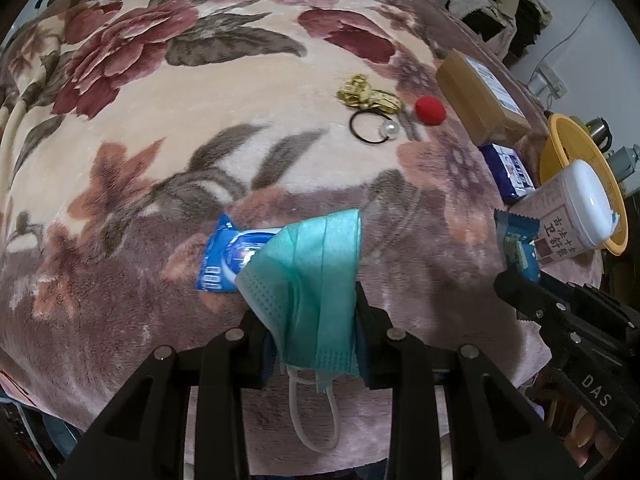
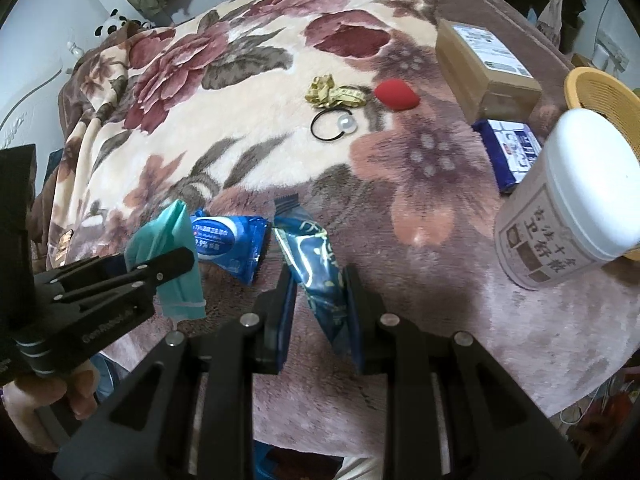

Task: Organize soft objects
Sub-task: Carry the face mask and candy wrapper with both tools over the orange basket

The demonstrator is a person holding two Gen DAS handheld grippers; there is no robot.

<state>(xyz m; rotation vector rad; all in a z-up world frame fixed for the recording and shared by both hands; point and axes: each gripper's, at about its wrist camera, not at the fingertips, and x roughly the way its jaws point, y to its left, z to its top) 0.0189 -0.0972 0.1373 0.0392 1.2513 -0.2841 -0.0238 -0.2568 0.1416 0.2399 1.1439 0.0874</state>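
Note:
My left gripper (image 1: 316,304) is shut on a folded teal face mask (image 1: 312,272), lifted above the floral blanket (image 1: 200,152); its ear loop hangs below the jaws. My right gripper (image 2: 320,284) is shut on a dark blue snack packet (image 2: 316,264), also seen as the blue packet (image 1: 518,246) at the right of the left wrist view. A blue wet-wipe pack (image 2: 232,246) lies on the blanket between them. Farther back lie a red sponge (image 2: 396,95), a gold ribbon (image 2: 336,94) and a black hair tie with a pearl (image 2: 334,126).
At the right stand a white-lidded jar (image 2: 568,204), a yellow basket (image 2: 600,92), a cardboard box (image 2: 484,68) and a dark blue tissue pack (image 2: 508,148). A hand (image 2: 48,396) holds the left gripper at the lower left. Clothes pile up behind the bed.

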